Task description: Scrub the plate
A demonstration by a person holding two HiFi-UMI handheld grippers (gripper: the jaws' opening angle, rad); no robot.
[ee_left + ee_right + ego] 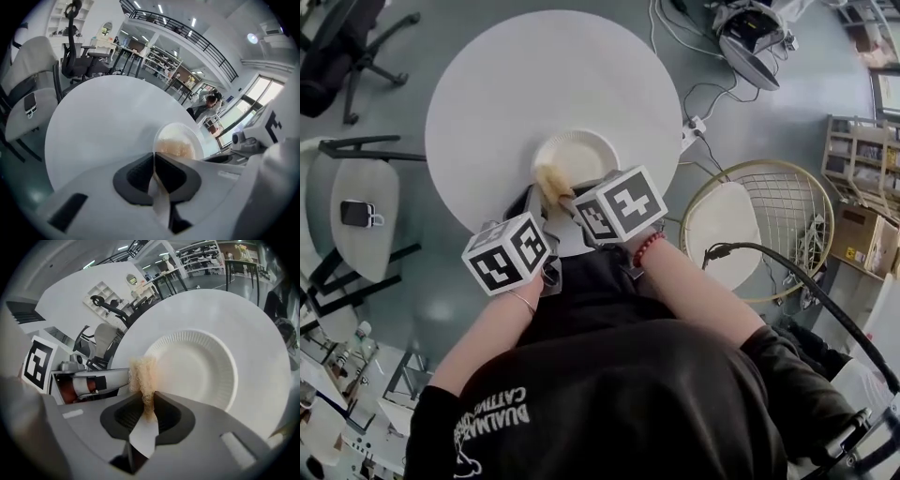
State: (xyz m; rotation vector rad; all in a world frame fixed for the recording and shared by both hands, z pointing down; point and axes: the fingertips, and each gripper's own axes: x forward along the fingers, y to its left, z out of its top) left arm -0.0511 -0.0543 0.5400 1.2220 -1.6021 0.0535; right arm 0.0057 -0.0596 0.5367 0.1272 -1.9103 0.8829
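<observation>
Nearest the head camera was the black shirt (pixel 609 403), with both forearms reaching away from it toward the round white table (pixel 506 84). The plate (pixel 197 366) sat near the table's closer edge, just ahead of both grippers. The left gripper (pixel 154 157) had its jaws drawn narrow, and as far as I could judge they pinched the plate's near rim, holding it steady. The right gripper (pixel 149 401) had its jaws clamped on a tan, fibrous scrubber (pixel 143 376), whose tuft stuck out past the tips and met the plate at its near-left rim, just beside the left jaws. From the right jaws the plate's bare centre lay ahead and to the right. Being round, it offered no long axis to follow. I judged the right hand was the one to work, sweeping the scrubber forward and rightward across the centre.
</observation>
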